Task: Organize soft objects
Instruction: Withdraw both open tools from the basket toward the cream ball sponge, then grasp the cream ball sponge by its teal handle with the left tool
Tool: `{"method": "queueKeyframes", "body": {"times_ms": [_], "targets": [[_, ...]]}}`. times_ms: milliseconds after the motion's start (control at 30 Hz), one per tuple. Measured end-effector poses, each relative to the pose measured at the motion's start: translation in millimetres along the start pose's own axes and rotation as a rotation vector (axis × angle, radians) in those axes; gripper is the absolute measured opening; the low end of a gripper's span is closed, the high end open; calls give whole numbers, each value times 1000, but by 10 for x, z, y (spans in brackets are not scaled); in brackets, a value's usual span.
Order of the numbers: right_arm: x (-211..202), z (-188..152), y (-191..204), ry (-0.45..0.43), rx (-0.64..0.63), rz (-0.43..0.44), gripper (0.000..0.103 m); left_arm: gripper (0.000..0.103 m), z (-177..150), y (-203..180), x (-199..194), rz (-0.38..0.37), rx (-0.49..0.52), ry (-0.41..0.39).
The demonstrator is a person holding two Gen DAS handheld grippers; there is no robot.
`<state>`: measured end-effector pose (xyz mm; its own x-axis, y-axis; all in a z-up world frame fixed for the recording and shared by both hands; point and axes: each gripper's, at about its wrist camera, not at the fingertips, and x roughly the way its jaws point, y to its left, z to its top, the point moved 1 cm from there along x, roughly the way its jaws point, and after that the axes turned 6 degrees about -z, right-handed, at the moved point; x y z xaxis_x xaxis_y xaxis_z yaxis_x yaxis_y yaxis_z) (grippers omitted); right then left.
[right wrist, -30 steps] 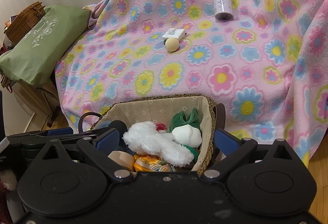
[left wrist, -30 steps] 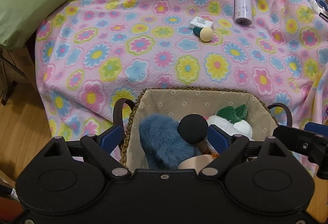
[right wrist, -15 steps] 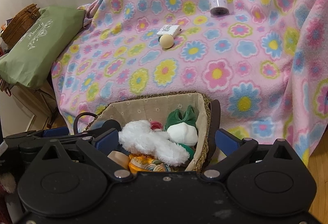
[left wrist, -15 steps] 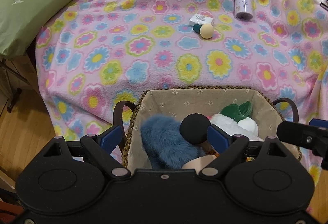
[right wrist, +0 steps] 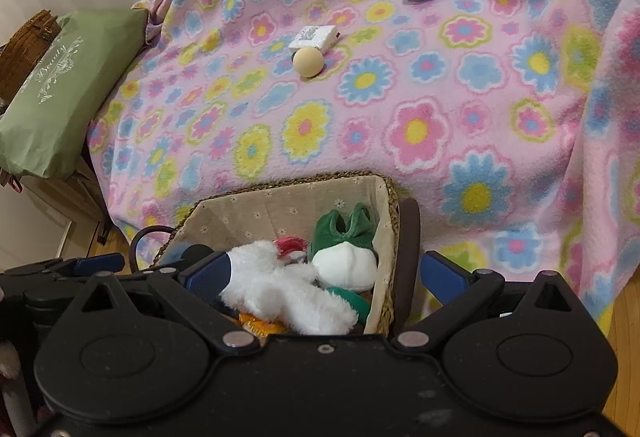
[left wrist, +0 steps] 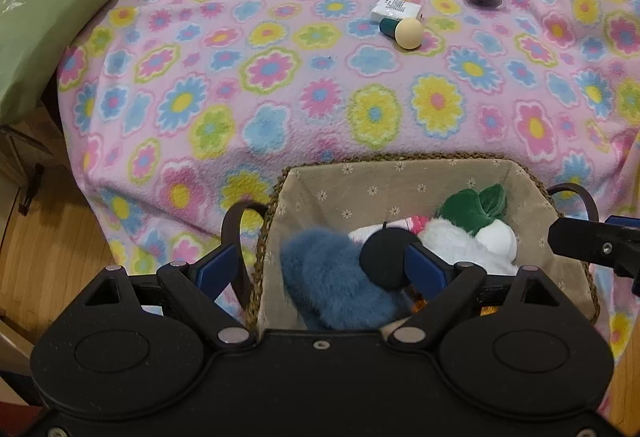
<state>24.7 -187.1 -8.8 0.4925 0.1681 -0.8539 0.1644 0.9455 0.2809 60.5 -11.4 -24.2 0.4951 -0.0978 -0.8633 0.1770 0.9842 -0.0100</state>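
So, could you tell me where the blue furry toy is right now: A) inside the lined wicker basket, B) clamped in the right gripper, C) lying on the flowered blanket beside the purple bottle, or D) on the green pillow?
A: the blue furry toy sits inside the lined wicker basket, next to the white plush.

A woven basket with a beige flower-print lining and dark loop handles sits at the near edge of a pink flowered blanket. Inside lie soft toys: a fluffy blue plush at the left, a black ball resting against it, a shaggy white plush in the middle, and a white radish plush with green leaves toward the right wall. Something orange shows beneath them.
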Motion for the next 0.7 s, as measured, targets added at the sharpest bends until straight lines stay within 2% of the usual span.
{"method": "queueKeyframes", "body": {"times_ms": [433, 700], "targets": [[221, 298, 13, 14, -28, -3, 102, 88, 407, -33, 271, -6, 40, -4], [331, 595, -7, -38, -66, -33, 102, 88, 717, 50, 492, 5, 54, -45]]}}
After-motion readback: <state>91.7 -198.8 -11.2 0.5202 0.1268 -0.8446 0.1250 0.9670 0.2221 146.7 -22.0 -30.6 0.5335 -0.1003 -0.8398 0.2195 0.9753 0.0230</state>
